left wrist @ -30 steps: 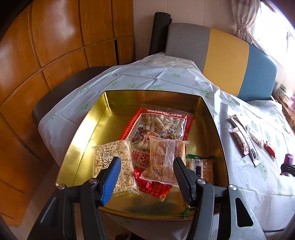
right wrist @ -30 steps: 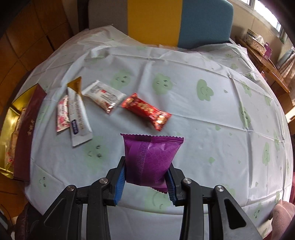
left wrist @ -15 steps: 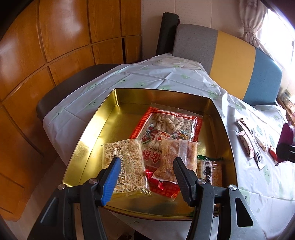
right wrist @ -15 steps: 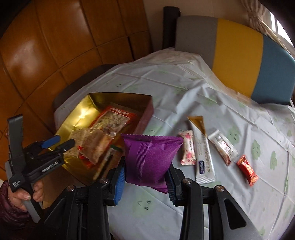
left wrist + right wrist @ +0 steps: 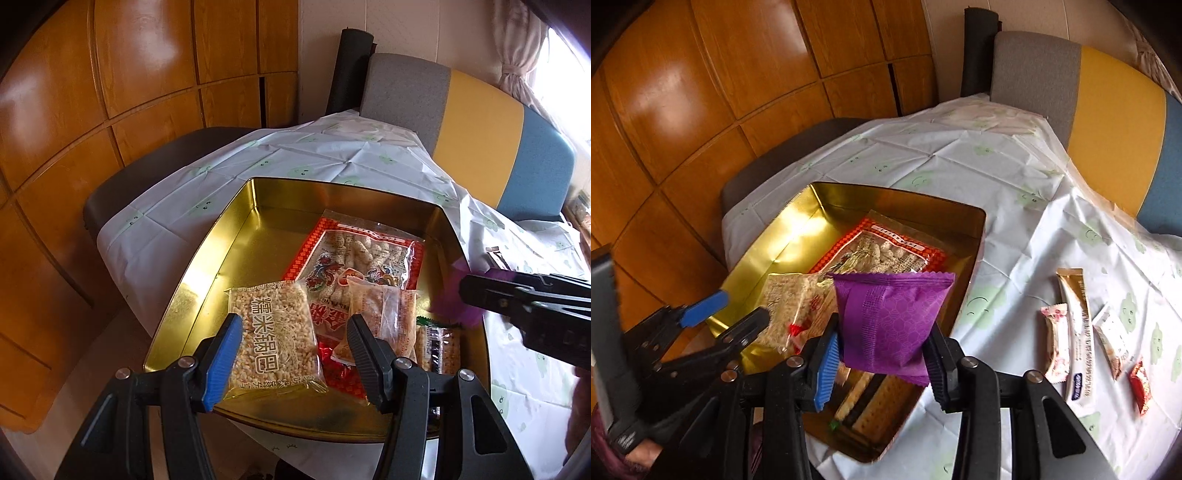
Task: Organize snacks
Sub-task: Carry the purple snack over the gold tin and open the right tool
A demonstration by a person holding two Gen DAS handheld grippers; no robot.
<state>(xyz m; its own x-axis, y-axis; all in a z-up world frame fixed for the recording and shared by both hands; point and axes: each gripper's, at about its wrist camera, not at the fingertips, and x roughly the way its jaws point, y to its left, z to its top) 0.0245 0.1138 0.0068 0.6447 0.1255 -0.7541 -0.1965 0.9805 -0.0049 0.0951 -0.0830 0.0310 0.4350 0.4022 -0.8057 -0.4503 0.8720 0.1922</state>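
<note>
The gold tin (image 5: 221, 251) stands on the table's near left corner. In it lie a rice-crisp packet (image 5: 277, 339), a red bag of puffed sticks (image 5: 358, 266), a clear packet (image 5: 380, 317) and a cracker pack (image 5: 439, 347). My right gripper (image 5: 882, 350) hangs over the tin's (image 5: 783, 236) near right part with a purple snack packet (image 5: 890, 317) upright between its pads. Its jaws are opening, and the pads still touch the packet. In the left wrist view the purple packet (image 5: 454, 306) shows at the tin's right wall. My left gripper (image 5: 293, 325) hovers open over the tin's near edge, holding nothing.
Several small snack bars (image 5: 1078, 332) lie on the white tablecloth (image 5: 1015, 177) to the right of the tin. A grey, yellow and blue chair back (image 5: 476, 136) stands behind the table. A dark chair (image 5: 147, 166) and a wooden panel wall (image 5: 110, 92) are at the left.
My right gripper has swung left from the open table to above the tin, carrying the purple packet. The left gripper has stayed over the tin's near edge, open.
</note>
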